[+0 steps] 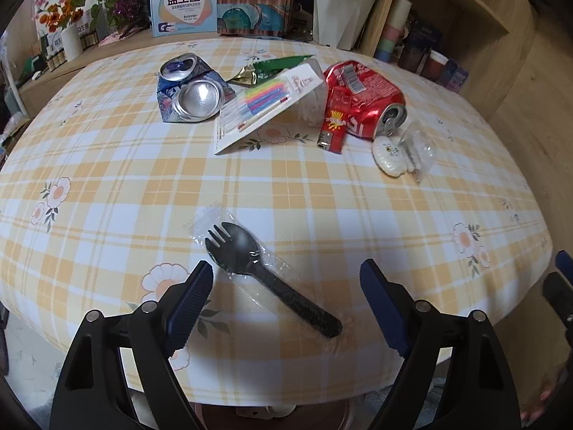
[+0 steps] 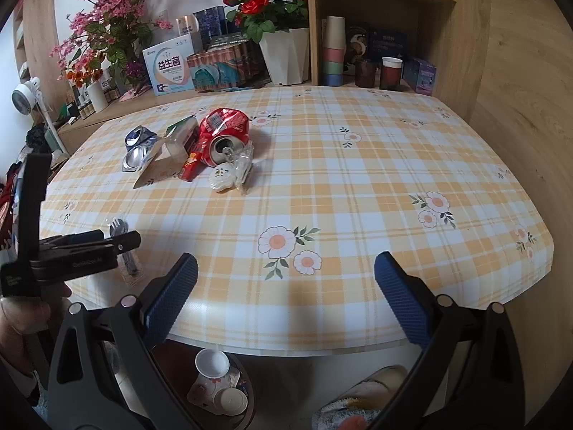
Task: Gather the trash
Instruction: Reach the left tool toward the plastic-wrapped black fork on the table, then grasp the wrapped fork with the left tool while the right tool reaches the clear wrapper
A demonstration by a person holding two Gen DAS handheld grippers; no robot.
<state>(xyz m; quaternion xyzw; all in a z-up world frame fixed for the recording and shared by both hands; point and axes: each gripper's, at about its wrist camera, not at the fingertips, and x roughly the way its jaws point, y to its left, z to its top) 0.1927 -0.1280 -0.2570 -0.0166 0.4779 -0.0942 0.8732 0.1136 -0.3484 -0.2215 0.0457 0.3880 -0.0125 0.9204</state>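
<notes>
A black plastic spork in a clear wrapper point(image 1: 266, 274) lies near the table's front edge. My left gripper point(image 1: 286, 272) is open just above it, one finger on each side of the handle. Farther back lie a crushed red can point(image 1: 361, 102), a crushed blue can point(image 1: 191, 89), a card of coloured pens point(image 1: 266, 102), a green foil wrapper point(image 1: 272, 68), a red lighter point(image 1: 333, 130) and a white round packet in clear plastic point(image 1: 392, 156). My right gripper point(image 2: 286, 268) is open and empty over the front edge of the checked tablecloth point(image 2: 358, 179). The left gripper point(image 2: 86, 251) shows at the left of the right wrist view.
A bin with cups and trash point(image 2: 218, 387) stands on the floor under the table's front edge. A slipper point(image 2: 361, 394) lies beside it. Boxes, flower pots point(image 2: 286, 53) and a wooden shelf point(image 2: 376, 36) stand behind the table.
</notes>
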